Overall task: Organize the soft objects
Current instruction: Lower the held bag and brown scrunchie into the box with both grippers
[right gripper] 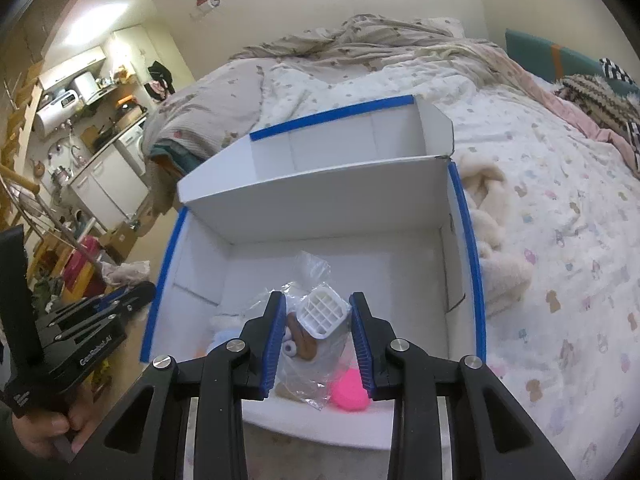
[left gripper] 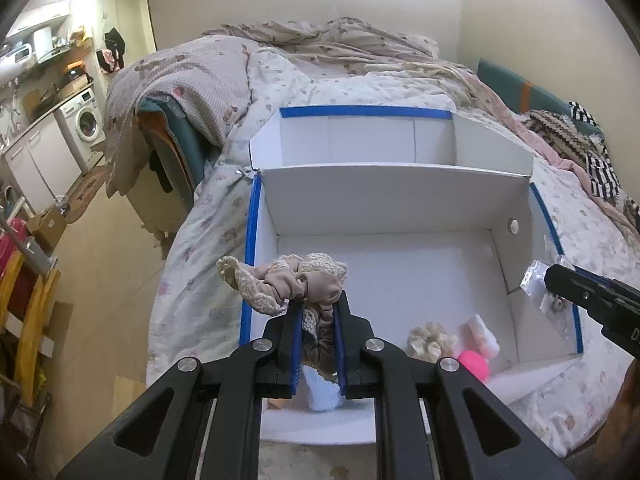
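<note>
Beige scrunchies are clamped in the left gripper above the white box on the bed. Angled downward over the box, the right gripper grips a clear plastic bag.

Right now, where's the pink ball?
The pink ball lies on the floor of the white box, near its front right corner, beside the cream scrunchie in the left wrist view.
</note>
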